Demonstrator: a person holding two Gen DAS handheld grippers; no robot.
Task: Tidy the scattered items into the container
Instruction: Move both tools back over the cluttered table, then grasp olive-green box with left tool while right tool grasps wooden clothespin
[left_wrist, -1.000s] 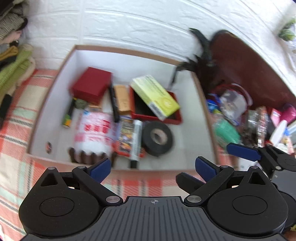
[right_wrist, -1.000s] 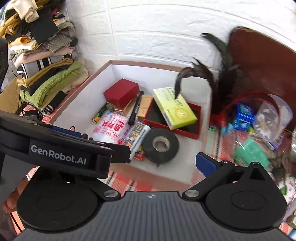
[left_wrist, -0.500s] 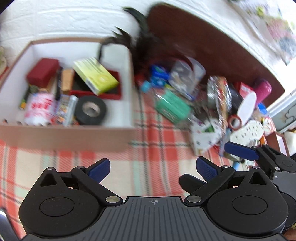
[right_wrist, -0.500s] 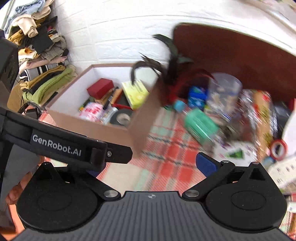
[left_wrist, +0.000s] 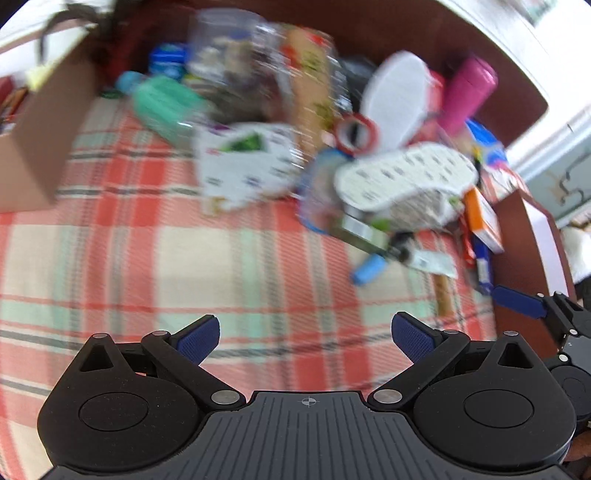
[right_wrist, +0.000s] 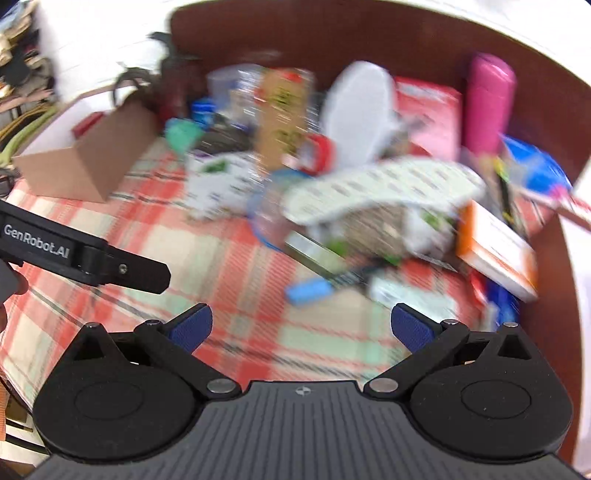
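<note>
Box (left_wrist: 33, 122) now far left of left gripper (left_wrist: 306, 338)

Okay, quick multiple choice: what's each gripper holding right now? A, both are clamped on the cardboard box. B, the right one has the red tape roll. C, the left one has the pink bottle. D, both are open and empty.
D: the left gripper and right gripper both show spread fingers with only the plaid cloth between them.
</note>
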